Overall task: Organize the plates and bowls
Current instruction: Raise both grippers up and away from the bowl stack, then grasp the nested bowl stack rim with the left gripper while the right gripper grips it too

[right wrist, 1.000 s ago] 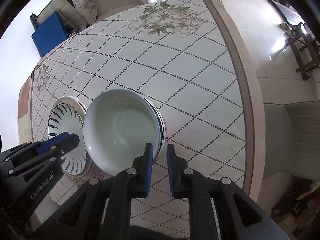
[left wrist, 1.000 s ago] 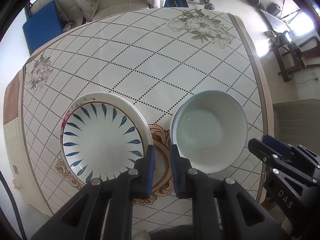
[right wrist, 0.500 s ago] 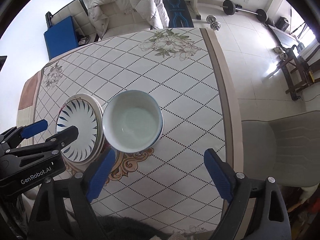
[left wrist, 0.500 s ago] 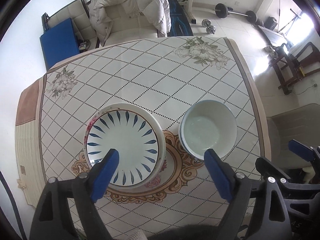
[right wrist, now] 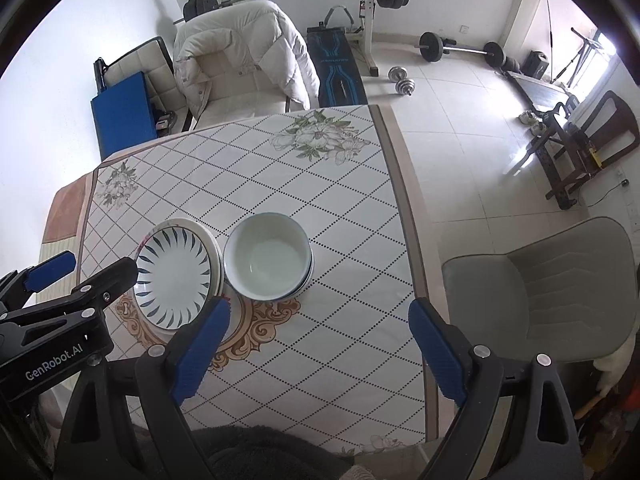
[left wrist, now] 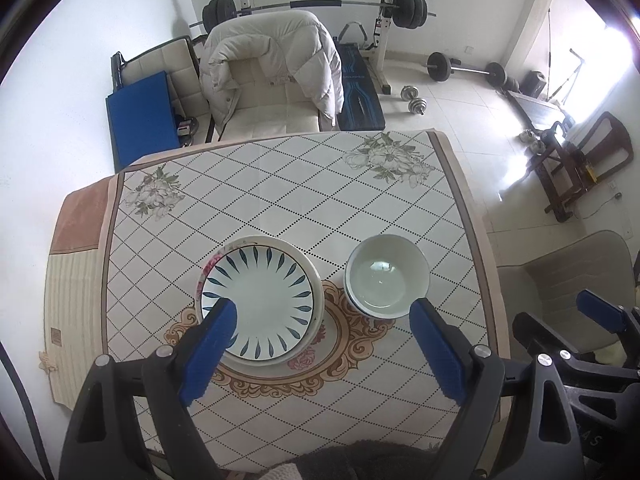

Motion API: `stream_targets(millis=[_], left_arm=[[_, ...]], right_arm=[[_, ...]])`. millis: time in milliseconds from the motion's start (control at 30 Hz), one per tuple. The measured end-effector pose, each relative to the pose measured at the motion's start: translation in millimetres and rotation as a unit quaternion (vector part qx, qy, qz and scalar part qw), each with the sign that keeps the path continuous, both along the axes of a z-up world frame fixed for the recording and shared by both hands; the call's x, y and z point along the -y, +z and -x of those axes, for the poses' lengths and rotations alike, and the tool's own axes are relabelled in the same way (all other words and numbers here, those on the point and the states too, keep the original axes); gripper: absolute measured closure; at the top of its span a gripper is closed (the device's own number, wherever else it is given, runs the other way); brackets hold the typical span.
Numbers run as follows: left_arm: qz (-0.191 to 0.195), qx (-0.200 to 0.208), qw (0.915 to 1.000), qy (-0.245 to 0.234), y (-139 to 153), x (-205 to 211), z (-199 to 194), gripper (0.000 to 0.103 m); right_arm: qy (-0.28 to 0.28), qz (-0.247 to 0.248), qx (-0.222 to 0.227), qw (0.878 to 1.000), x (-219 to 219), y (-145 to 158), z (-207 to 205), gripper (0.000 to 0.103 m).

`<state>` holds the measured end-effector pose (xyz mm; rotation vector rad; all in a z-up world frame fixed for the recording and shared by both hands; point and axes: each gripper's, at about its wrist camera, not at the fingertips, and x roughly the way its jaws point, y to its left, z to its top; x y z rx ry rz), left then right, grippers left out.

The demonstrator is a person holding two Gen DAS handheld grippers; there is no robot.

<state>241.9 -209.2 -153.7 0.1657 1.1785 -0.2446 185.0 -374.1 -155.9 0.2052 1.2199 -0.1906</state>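
Observation:
A stack of plates [left wrist: 260,300], the top one white with blue leaf marks, sits on the tablecloth; it also shows in the right wrist view [right wrist: 176,278]. To its right stands a stack of white bowls [left wrist: 386,280], seen in the right wrist view as well [right wrist: 268,262]. My left gripper [left wrist: 320,320] is open and empty, held high above both stacks. My right gripper [right wrist: 318,326] is open and empty, high above the table to the right of the bowls.
The table [left wrist: 280,184] carries a diamond-pattern cloth with flower prints. A chair with a white jacket [left wrist: 272,76] stands behind it, a grey chair [right wrist: 552,296] at its right. Gym weights [left wrist: 460,68] lie on the floor behind.
Both grippers opened from shut and rose well away from the table. The plates and bowls stayed in place.

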Motion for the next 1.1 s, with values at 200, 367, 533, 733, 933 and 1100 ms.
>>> stream_targets(millis=[200,367,533,733,933,1100], left_arm=[[0.000,0.011,0.9999,0.002,10,-3,7,0.015],[0.002,0.004,1.0000,0.003,7,-4,6,0.015],[0.005,0.004,1.0000,0.002,1,-3,2,0.015],[-0.011,0.042,0.9987,-0.027,-17,9,-22,0.015],[-0.006,-0.031,0.9986,-0.043,-78,13,-82,0.015],[0.014,-0.115,0.9920,-0.051,-134,18,-109,0.018]], right_arm=[[-0.011,0.024,0.024,0.999,-5,30,13,0.010],[-0.018,0.015,0.019,1.000,-2,34,15,0.010],[-0.029,0.003,0.015,0.999,2,30,14,0.010],[-0.012,0.007,0.061,0.998,5,12,0,0.010],[-0.036,-0.088,0.014,0.995,33,-64,-37,0.010],[-0.059,-0.155,-0.059,0.984,52,-154,-64,0.010]])
